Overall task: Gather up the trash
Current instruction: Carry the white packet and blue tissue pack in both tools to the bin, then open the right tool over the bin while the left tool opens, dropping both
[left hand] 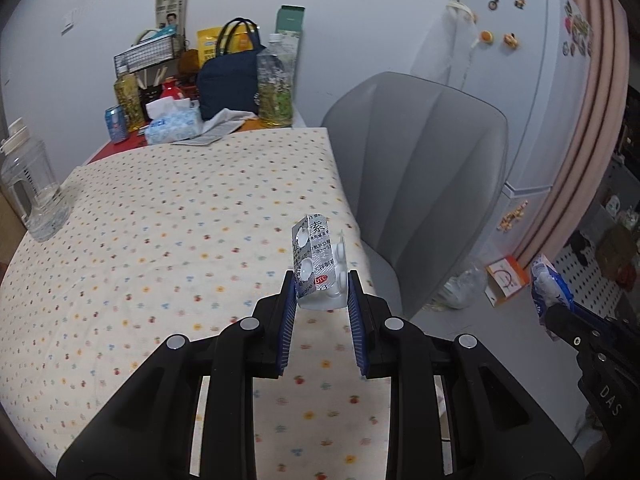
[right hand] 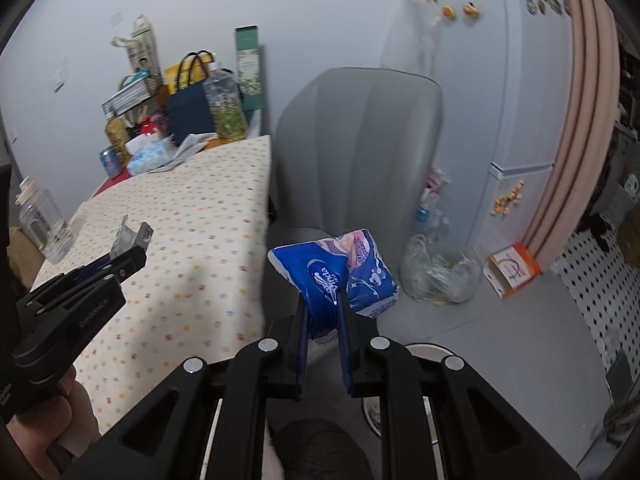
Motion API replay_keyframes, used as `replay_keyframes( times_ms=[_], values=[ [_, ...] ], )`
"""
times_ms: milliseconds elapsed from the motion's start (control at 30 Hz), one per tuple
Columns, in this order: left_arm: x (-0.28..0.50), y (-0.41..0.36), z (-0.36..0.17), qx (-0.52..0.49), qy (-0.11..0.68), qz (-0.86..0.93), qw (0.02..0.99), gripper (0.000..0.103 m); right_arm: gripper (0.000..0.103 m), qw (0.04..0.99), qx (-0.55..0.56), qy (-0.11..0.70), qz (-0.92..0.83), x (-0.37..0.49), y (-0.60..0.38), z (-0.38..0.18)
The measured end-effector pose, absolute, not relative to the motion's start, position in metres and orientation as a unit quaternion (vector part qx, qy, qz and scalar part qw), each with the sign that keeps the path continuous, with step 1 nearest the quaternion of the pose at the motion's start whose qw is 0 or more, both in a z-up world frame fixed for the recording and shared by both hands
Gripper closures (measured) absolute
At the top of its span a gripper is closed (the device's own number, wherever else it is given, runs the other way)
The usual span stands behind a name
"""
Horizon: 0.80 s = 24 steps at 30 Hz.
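My left gripper (left hand: 322, 292) is shut on a silver pill blister pack (left hand: 316, 264) and holds it above the right edge of the table with the dotted cloth (left hand: 180, 220). The pack also shows in the right wrist view (right hand: 130, 236), in the left gripper (right hand: 124, 258). My right gripper (right hand: 323, 312) is shut on a blue tissue packet wrapper (right hand: 340, 272) and holds it in the air over the grey chair (right hand: 352, 152). That wrapper shows at the right of the left wrist view (left hand: 550, 284).
A clear plastic bag with trash (right hand: 440, 268) sits on the floor right of the chair, beside an orange and white box (right hand: 514, 270). A water jug (left hand: 32, 188) stands at the table's left edge. Bottles, a tissue box (left hand: 172, 124) and a dark bag (left hand: 228, 80) crowd the far end. A white fridge (left hand: 540, 80) stands behind.
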<state>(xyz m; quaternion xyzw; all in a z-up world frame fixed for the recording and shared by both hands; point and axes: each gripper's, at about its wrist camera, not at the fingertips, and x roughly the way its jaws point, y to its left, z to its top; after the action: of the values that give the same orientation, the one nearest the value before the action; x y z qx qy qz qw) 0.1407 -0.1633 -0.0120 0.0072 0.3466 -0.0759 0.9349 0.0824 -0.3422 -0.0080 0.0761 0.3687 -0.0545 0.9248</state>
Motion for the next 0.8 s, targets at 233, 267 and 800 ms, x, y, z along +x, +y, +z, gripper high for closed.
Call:
replay_keyframes(
  times_ms=[233, 267, 800],
  values=[
    [0.147, -0.202, -0.025, 0.025, 0.361, -0.102, 0.927, 0.078, 0.089, 0.916, 0.096, 0.38, -0.082, 0.079, -0.379, -0.027],
    [0.148, -0.207, -0.026, 0.028, 0.363, -0.105, 0.925, 0.078, 0.089, 0.915, 0.099, 0.381, -0.085, 0.078, -0.384, -0.029],
    [0.159, -0.276, -0.05, 0.062, 0.385, -0.143, 0.91, 0.078, 0.047, 0.898, 0.139, 0.387, -0.156, 0.071, -0.455, -0.057]
  ],
)
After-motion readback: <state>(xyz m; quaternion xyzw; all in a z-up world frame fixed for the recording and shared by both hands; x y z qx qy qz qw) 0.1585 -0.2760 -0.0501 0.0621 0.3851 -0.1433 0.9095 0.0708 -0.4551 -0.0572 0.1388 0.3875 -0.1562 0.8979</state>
